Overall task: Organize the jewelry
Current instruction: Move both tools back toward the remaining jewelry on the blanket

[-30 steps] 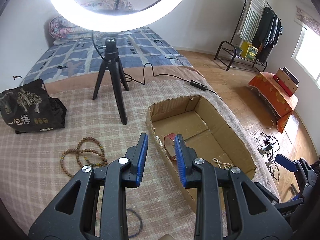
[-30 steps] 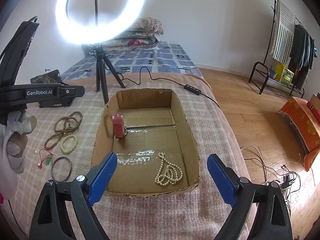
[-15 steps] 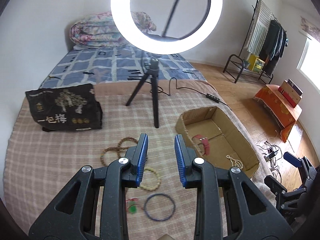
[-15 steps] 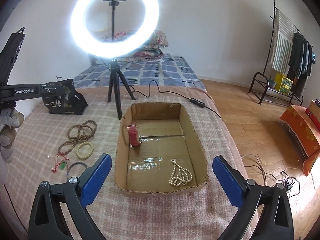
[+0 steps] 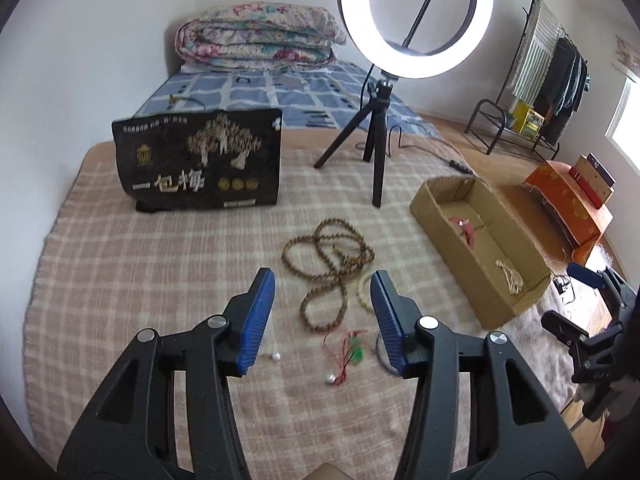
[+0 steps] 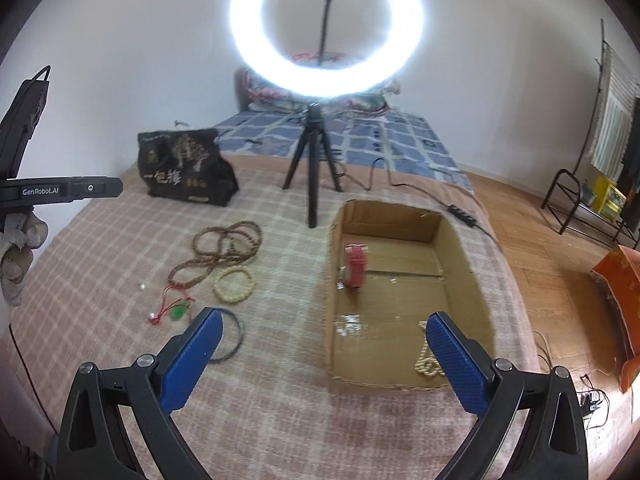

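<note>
Swung from box (image 5: pixel 476 236), opening left gripper (image 5: pixel 322 316) half-hides dark bangle (image 5: pixel 380 354).

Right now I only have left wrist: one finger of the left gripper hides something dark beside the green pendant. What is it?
Observer: A thin dark bangle, lying flat on the blanket, outside the cardboard box.
Operator: Cream bracelet, whole loop?
Observer: Yes, the cream bracelet is a closed ring, right beside the brown bead strand.
Operator: Right gripper state?
Observer: The right gripper is open wide, with nothing gripped.
</note>
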### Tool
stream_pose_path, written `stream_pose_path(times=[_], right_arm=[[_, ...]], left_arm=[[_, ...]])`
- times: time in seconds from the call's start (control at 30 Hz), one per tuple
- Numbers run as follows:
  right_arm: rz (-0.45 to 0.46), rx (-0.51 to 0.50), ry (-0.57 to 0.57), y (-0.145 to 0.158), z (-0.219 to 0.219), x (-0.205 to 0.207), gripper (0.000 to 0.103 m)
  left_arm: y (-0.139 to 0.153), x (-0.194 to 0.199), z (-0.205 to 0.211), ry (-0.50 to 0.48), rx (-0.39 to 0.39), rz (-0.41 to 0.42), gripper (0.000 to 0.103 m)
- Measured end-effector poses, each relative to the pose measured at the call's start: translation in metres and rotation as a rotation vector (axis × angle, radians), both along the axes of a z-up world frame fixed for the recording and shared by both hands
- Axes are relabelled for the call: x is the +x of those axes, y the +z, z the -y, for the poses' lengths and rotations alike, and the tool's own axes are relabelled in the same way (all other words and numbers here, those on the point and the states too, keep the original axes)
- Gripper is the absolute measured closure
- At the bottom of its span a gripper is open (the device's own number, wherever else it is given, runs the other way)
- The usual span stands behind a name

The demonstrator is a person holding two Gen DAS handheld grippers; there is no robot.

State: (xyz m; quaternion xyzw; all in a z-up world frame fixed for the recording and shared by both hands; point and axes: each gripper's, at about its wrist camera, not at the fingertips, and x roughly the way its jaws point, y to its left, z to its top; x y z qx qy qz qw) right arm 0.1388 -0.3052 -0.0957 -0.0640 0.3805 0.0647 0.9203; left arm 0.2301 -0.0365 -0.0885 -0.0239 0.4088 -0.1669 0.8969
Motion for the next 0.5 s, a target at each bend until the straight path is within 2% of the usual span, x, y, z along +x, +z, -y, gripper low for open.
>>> stream_pose_path(times=[0.27, 0.5], right_arm=[[-0.083, 0.020, 0.089, -0.040, -0.032, 0.010, 0.000], [-0.131, 0.005, 0.141, -0.072, -0.052, 0.014, 0.000]], left_arm=[[-0.055, -0.017, -0.001, -0.066, 0.022, -0.084, 0.052], [-0.086, -0.026, 0.005, -0.117, 0.028, -0.133, 0.052]])
